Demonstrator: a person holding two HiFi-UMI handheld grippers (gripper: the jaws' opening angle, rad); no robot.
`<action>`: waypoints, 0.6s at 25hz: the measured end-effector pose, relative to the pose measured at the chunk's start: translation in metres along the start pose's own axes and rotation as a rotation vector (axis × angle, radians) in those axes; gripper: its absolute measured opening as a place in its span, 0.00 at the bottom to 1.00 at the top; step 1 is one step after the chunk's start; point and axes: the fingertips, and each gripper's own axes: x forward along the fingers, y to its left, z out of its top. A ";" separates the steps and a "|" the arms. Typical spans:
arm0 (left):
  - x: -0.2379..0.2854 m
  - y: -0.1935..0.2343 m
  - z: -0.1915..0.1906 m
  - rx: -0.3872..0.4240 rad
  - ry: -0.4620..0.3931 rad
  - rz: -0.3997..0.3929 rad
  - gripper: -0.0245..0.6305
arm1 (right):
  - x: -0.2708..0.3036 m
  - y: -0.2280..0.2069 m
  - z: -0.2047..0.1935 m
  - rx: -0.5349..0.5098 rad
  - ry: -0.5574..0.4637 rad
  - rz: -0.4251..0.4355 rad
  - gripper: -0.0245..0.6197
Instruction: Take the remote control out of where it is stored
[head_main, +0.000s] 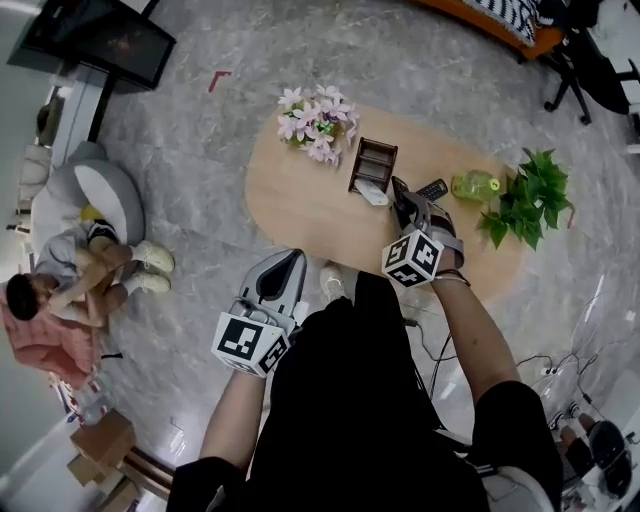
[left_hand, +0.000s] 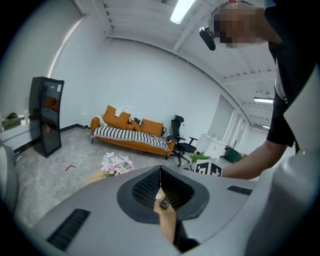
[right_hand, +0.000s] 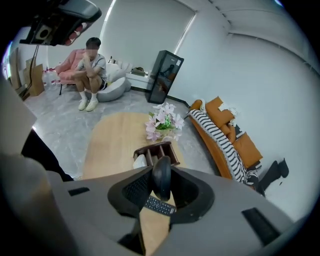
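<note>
My right gripper (head_main: 403, 202) (right_hand: 161, 172) hangs over the wooden table (head_main: 310, 205), just right of the brown compartment box (head_main: 372, 163) (right_hand: 156, 151). Its jaws are shut on a slim black remote control (right_hand: 161, 184), held upright and seen end-on. A second black remote with buttons (head_main: 432, 188) (right_hand: 159, 205) lies flat on the table under and beside that gripper. Something white (right_hand: 140, 161) sits at the box's near end. My left gripper (head_main: 290, 262) (left_hand: 160, 169) is low at the table's near edge, jaws together with nothing in them.
Pink flowers (head_main: 318, 122) stand behind the box. A green bottle (head_main: 475, 185) and a leafy plant (head_main: 528, 200) sit on the table's right end. A person sits on a beanbag (head_main: 80, 270) to the left. An orange sofa (left_hand: 132, 135) lines the far wall.
</note>
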 end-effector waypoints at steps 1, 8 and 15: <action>0.002 -0.006 -0.002 0.008 0.005 -0.022 0.05 | -0.005 0.001 -0.012 0.012 0.015 -0.013 0.20; 0.018 -0.048 -0.022 0.065 0.078 -0.154 0.05 | -0.045 0.009 -0.093 0.143 0.126 -0.092 0.20; 0.045 -0.095 -0.027 0.111 0.109 -0.274 0.05 | -0.081 0.004 -0.165 0.241 0.208 -0.165 0.20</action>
